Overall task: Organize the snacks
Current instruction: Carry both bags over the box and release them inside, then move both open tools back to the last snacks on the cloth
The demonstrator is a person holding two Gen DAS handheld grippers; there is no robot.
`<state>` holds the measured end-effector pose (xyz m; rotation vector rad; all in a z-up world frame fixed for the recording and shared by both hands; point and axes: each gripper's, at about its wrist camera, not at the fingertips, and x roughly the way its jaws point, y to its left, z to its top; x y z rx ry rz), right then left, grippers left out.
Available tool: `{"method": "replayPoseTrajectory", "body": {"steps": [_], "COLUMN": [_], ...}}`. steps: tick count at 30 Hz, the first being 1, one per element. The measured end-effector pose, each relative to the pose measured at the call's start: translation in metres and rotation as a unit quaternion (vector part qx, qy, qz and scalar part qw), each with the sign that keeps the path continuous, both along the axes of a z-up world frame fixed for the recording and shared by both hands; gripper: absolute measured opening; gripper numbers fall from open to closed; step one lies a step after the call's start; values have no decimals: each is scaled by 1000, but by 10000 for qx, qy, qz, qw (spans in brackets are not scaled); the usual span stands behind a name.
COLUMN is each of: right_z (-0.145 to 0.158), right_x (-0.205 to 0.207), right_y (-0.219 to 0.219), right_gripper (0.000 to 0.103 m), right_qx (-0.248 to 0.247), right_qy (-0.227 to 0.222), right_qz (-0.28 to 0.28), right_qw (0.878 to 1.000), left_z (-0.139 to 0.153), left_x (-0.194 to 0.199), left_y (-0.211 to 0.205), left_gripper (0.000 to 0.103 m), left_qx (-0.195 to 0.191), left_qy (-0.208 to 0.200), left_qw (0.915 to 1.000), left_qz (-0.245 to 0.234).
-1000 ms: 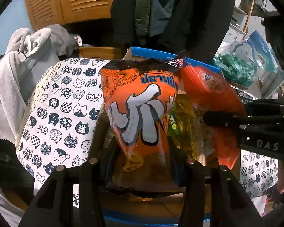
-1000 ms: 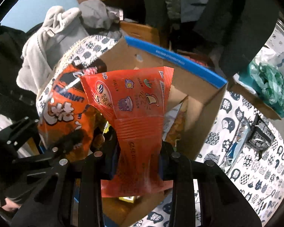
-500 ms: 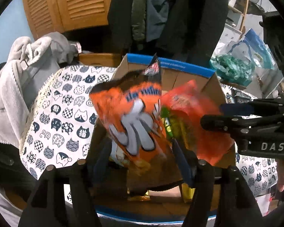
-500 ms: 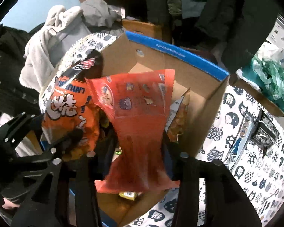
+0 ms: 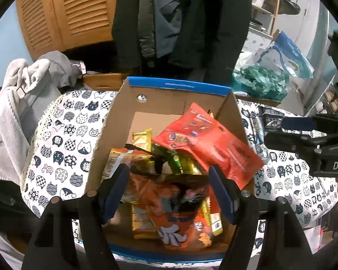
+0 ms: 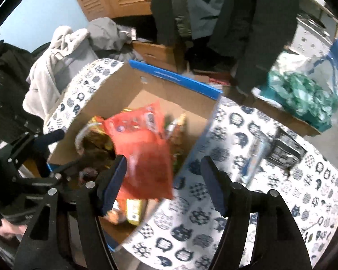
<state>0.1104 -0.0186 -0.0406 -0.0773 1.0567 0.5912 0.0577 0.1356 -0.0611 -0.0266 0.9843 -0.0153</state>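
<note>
Clutter frames this one on every side. Far left, a grey robe (image 5: 13, 103) slumps beside the desk (image 5: 63, 139), which wears a cat-print cloth. Centre stage sits the cardboard box (image 5: 178, 87) with its blue rim, snacks piled inside.

Left tool (image 5: 169, 193) hangs over the near edge of the box, jaws spread wide, nothing pinched between them. Right under it lies the orange snack bag (image 5: 175, 213), upside down on top of yellow packets (image 5: 142, 222). Just to the right, the red snack bag (image 5: 205, 144) leans across the heap, its lower corner poking over the box's right wall.

From the right wrist view, the right tool (image 6: 162, 180) also gapes open, parked over that right wall; the red bag is blurred there, lying loose between the fingers (image 6: 112, 182) without being clamped. A dark packet (image 6: 286, 148) rests on the cloth further right.

Behind it all, dark coats (image 5: 182, 18) hang down close to the box's far rim, and a green bundle (image 5: 261, 83) with a blue bag (image 5: 290, 56) crowds the right-hand corner.
</note>
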Motion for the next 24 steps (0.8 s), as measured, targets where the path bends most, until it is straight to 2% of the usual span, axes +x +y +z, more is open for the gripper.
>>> {"method": "replayPoseTrajectory", "body": {"steps": [5, 14, 24], "right_z": [-6, -9, -17], "right_x": [-3, -1, 1], "right_y": [-33, -99, -167], "right_gripper": [70, 73, 76], "right_qx": [-124, -72, -47], "right_qy": [-43, -49, -68], "right_qz": [-125, -581, -935], "right_qw": [9998, 9983, 9956], "left_z": [3, 8, 0], "left_x": [0, 5, 17], "left_y": [-20, -74, -125], "left_gripper": [77, 77, 78], "left_qx": [-123, 6, -34], "left_qy": [17, -26, 262], "left_qw": [9997, 9977, 9937], "left_qz": [-212, -684, -1087]}}
